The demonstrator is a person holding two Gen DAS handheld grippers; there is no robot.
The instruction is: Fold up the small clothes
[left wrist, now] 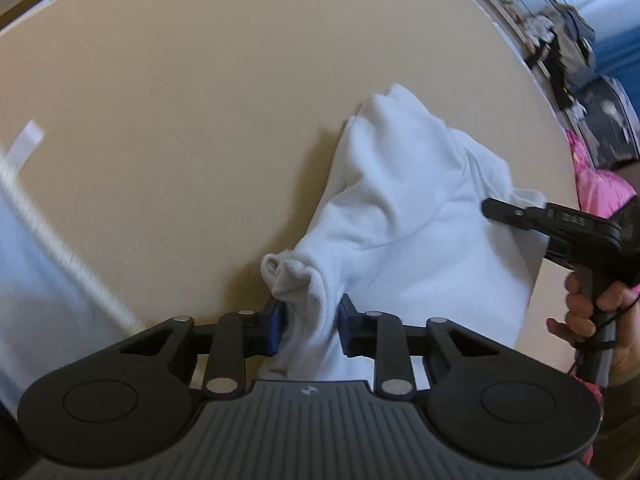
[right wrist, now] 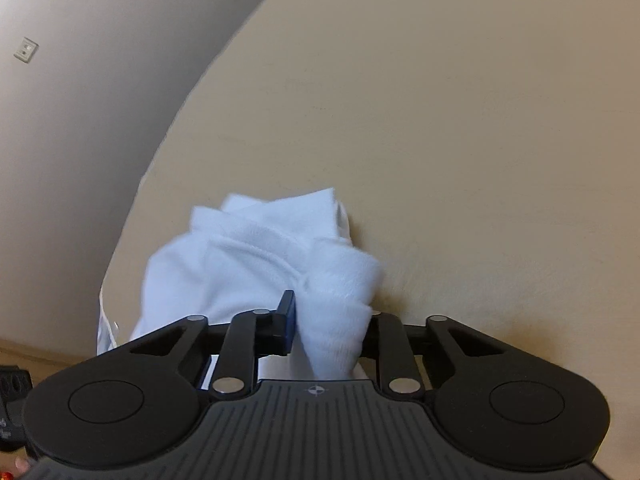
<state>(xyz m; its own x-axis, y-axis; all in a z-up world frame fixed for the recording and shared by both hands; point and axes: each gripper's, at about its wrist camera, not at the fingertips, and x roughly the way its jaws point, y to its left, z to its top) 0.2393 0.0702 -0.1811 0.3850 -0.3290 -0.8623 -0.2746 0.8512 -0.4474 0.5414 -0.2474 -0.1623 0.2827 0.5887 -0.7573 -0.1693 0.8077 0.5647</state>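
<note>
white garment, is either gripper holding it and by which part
Both hold the white garment: left gripper pinches a bunched edge near the camera, right gripper a bunched fold on its opposite side.

Bare beige table (left wrist: 180, 120) lying open beyond and left of white garment (left wrist: 400, 200); right gripper (left wrist: 490, 208) crowding garment's right side; wall (right wrist: 80, 120) bordering table edge.

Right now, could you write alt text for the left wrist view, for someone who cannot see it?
The left claw pinches a bunched edge of a white garment lying on a beige table. At the right, a hand holds the right claw against the garment's far side.
</note>
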